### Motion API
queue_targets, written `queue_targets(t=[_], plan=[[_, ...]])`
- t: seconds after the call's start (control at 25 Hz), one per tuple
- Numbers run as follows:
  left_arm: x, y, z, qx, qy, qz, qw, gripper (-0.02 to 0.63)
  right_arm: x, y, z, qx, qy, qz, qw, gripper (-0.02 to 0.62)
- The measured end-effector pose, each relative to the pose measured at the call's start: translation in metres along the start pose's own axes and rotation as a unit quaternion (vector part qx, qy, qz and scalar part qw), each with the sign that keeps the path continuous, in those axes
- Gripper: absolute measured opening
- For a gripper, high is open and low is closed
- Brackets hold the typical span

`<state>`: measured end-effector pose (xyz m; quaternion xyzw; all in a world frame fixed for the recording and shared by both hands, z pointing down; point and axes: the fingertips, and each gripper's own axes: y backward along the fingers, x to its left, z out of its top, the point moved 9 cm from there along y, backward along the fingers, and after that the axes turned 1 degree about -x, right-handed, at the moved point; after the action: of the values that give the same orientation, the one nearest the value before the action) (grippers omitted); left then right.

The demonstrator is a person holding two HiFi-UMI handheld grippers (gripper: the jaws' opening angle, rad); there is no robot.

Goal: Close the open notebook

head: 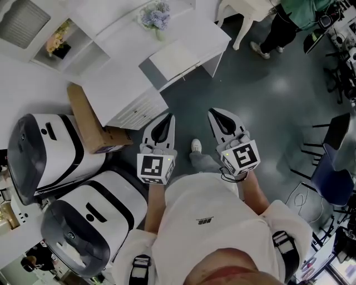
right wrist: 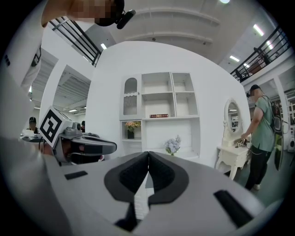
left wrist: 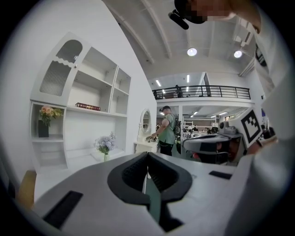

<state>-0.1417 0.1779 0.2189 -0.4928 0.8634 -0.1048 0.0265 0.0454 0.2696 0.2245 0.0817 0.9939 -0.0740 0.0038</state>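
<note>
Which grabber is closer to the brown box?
Left. The left gripper is a little to the right of the brown box in the head view; the right gripper is even farther right.

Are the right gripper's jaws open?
No, the right gripper has its jaws pressed together at the tips, with nothing between them.

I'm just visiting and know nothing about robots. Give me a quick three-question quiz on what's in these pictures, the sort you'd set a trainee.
1. True or false: the left gripper and the right gripper are both shut with nothing between their jaws.
2. What stands on the white desk? A) a vase of pale purple flowers B) a laptop C) a kettle
3. Fill in: the person at the dressing table wears a ___ shirt.
Key: 1 true; 2 A; 3 green.
</note>
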Motion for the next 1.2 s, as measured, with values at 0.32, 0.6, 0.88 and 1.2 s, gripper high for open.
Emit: queue_targets(t=[0.32, 0.6, 0.88, 1.2], plan=[[0.013, -0.055, 0.004, 0.016, 0.009, 0.025, 0.9995, 0.0, -0.052, -0.043, -0.003, 0.007, -0.008, 0.03, 0.999, -0.005], [0.028, -0.075, -0.001, 0.022, 0.022, 0.037, 0.9988, 0.0, -0.065, -0.071, 0.0, 0.01, -0.002, 0.045, 0.999, -0.005], [0.044, -0.084, -0.008, 0.024, 0.032, 0.057, 0.9976, 0.0, -0.067, -0.094, -0.004, 0.021, 0.007, 0.066, 0.998, -0.005], [0.056, -0.101, -0.026, 0.028, 0.046, 0.069, 0.9962, 0.0, -0.081, -0.117, -0.02, 0.03, 0.006, 0.076, 0.997, -0.005]])
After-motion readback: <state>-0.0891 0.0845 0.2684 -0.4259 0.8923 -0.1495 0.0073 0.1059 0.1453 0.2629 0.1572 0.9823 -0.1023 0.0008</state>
